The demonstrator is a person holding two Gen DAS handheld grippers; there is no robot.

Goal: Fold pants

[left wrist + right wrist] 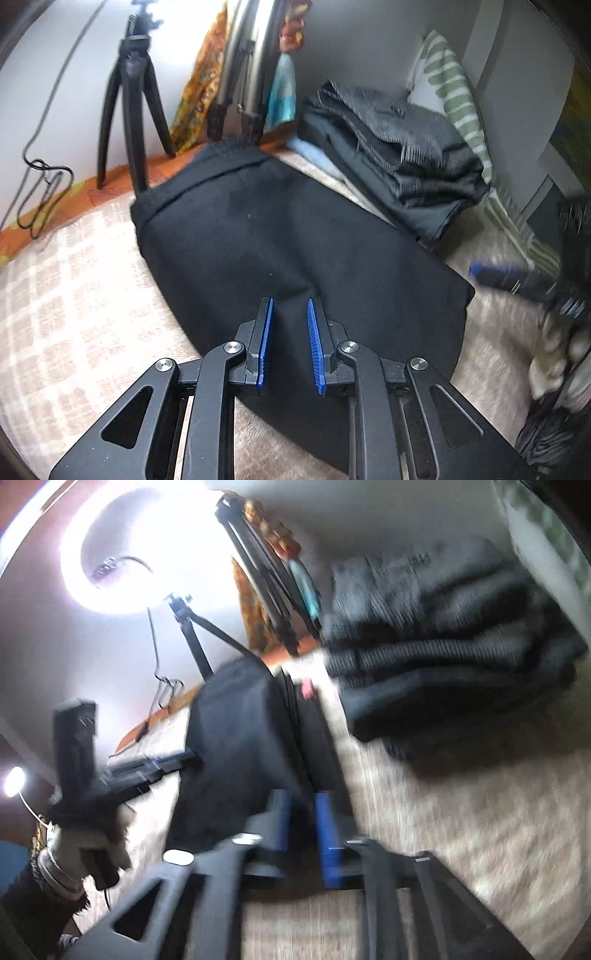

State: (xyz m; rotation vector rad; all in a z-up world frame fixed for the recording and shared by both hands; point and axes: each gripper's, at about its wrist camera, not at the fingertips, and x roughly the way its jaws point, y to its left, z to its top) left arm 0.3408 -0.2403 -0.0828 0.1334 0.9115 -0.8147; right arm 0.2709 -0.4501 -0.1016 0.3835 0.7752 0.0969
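The black pants (258, 229) lie folded into a broad rectangle on a checked bedspread (74, 295), waistband at the far end. My left gripper (290, 301) rests over the near edge of the pants. Its blue pads stand apart with a ridge of black cloth between them, and neither pad presses on it. In the blurred right wrist view, my right gripper (303, 795) hangs at the right edge of the pants (236, 731), where the stacked layers show. Its pads also stand apart and grip nothing. A gloved hand (81, 849) holds the left gripper (184, 758) at the left side of the pants.
A pile of folded dark clothes (388, 147) sits close to the right of the pants, with a green striped pillow (454, 92) behind it. At the far edge stand a black tripod (129, 110) with a cable (40, 184) and a bright ring light (147, 546).
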